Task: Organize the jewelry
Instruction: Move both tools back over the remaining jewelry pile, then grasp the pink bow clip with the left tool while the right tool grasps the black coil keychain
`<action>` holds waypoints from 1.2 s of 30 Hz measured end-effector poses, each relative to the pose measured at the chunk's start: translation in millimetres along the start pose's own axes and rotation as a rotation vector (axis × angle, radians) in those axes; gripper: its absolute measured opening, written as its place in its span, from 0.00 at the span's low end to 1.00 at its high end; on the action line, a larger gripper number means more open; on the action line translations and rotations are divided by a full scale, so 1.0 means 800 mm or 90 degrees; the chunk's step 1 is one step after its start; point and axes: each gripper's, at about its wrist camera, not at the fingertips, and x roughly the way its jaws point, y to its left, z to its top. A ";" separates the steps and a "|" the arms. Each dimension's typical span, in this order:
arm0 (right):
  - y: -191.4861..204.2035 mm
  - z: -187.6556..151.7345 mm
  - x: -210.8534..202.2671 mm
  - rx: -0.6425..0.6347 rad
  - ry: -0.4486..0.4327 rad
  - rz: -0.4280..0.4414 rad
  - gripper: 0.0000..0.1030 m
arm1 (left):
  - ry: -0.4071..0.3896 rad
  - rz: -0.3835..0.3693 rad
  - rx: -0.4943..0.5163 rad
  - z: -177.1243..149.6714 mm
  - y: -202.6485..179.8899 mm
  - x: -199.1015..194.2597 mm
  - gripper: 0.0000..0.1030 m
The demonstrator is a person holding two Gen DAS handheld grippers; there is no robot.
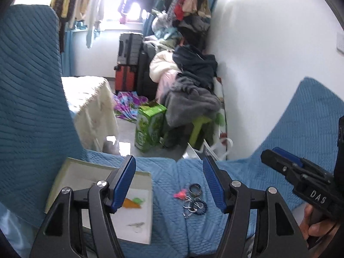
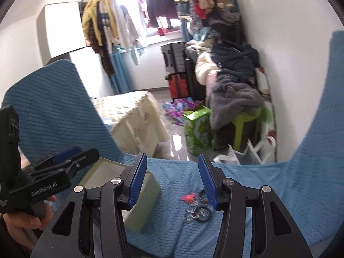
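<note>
Several pieces of jewelry [image 1: 194, 202] lie in a loose heap on the blue quilted cover [image 1: 167, 180]: dark rings and beaded bracelets tangled w/ a small pink piece [image 1: 180, 193] at the heap's left edge. Heap sits below & ahead of the left gripper [image 1: 169, 185], framed between its two blue pads in the left wrist view, not touched. Left gripper's jaws stand wide apart, nothing in them. In the right wrist view the same heap [image 2: 197, 211] lies low between the fingers, nearer the right-hand pad, which hides part of one ring. Right gripper [image 2: 173, 179] is also parted, narrower than the left, empty. Just left of the heap rests a pale open box [image 1: 71, 172] w/ a white liner; an orange-and-green piece [image 1: 133, 203] and a small silvery item [image 1: 136, 224] lie inside. A hand [image 1: 316, 225] grips the right tool's handle at frame edge. Farther off: cluttered room, green carton [image 1: 150, 126], piled clothes [image 1: 189, 79]
</note>
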 end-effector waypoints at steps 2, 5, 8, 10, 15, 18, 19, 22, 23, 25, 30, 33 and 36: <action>-0.015 -0.009 0.000 0.008 0.005 -0.014 0.46 | 0.012 -0.018 0.006 -0.012 -0.012 0.014 0.63; -0.038 -0.027 0.005 0.019 0.016 -0.029 0.46 | 0.027 -0.049 0.012 -0.030 -0.028 0.034 0.61; -0.057 -0.056 0.021 0.033 0.045 -0.044 0.45 | 0.046 -0.059 0.022 -0.048 -0.040 0.057 0.61; -0.068 -0.074 0.036 0.041 0.065 -0.044 0.43 | 0.073 -0.074 0.023 -0.064 -0.044 0.077 0.55; -0.087 -0.117 0.081 0.055 0.120 -0.030 0.36 | 0.138 -0.087 0.014 -0.099 -0.043 0.130 0.42; -0.092 -0.137 0.109 0.055 0.153 -0.016 0.29 | 0.180 -0.098 0.002 -0.117 -0.040 0.164 0.36; -0.094 -0.143 0.119 0.054 0.162 -0.013 0.28 | 0.191 -0.099 0.002 -0.123 -0.040 0.176 0.36; -0.103 -0.164 0.148 0.051 0.193 -0.004 0.26 | 0.215 -0.099 0.000 -0.135 -0.040 0.201 0.36; -0.108 -0.168 0.156 0.052 0.200 -0.001 0.26 | 0.221 -0.097 0.003 -0.138 -0.040 0.211 0.36; -0.113 -0.175 0.171 0.056 0.217 0.008 0.25 | 0.236 -0.087 0.007 -0.145 -0.041 0.231 0.36; -0.118 -0.187 0.206 0.052 0.259 0.017 0.19 | 0.263 -0.071 -0.019 -0.156 -0.031 0.273 0.36; -0.123 -0.195 0.220 0.054 0.270 0.028 0.18 | 0.269 -0.062 -0.028 -0.159 -0.027 0.292 0.36; -0.125 -0.201 0.231 0.042 0.279 0.029 0.18 | 0.281 -0.058 -0.025 -0.165 -0.026 0.311 0.36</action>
